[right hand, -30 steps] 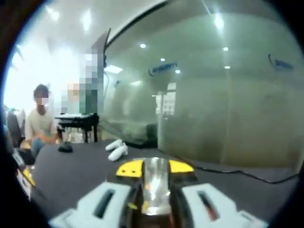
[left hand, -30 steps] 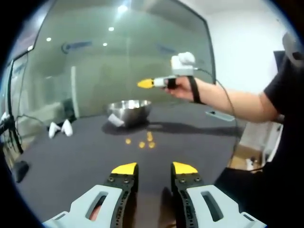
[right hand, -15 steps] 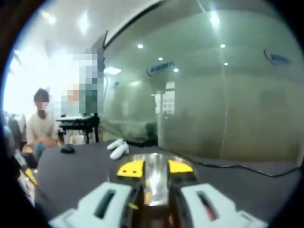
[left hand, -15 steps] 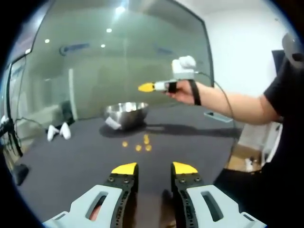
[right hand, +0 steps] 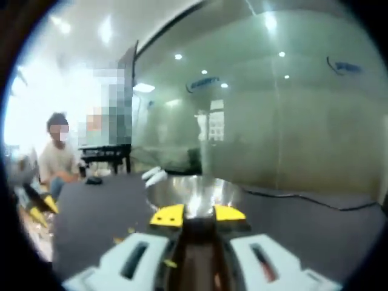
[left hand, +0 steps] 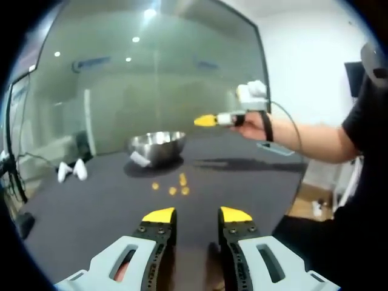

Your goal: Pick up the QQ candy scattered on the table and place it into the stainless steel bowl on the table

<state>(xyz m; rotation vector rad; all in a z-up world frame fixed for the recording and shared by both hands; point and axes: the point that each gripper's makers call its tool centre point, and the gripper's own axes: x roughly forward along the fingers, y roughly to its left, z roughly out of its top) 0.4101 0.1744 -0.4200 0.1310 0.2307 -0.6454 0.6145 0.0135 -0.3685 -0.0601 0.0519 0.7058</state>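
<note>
Holding our left gripper (left hand: 197,216) open and low over the dark worktop (left hand: 91,206), we see yellow candies (left hand: 173,185) lying just before the steel bowl (left hand: 156,145). Our right gripper (right hand: 197,214) is open and empty, up in the air near the bowl (right hand: 193,194).

Open dark tabletop (left hand: 91,206) lies between the left claw (left hand: 197,215) and the candies (left hand: 173,185). Beyond them stands the bowl (left hand: 156,145). The right claw (left hand: 206,120) hangs in the air right of the bowl, clear above the tabletop.
</note>
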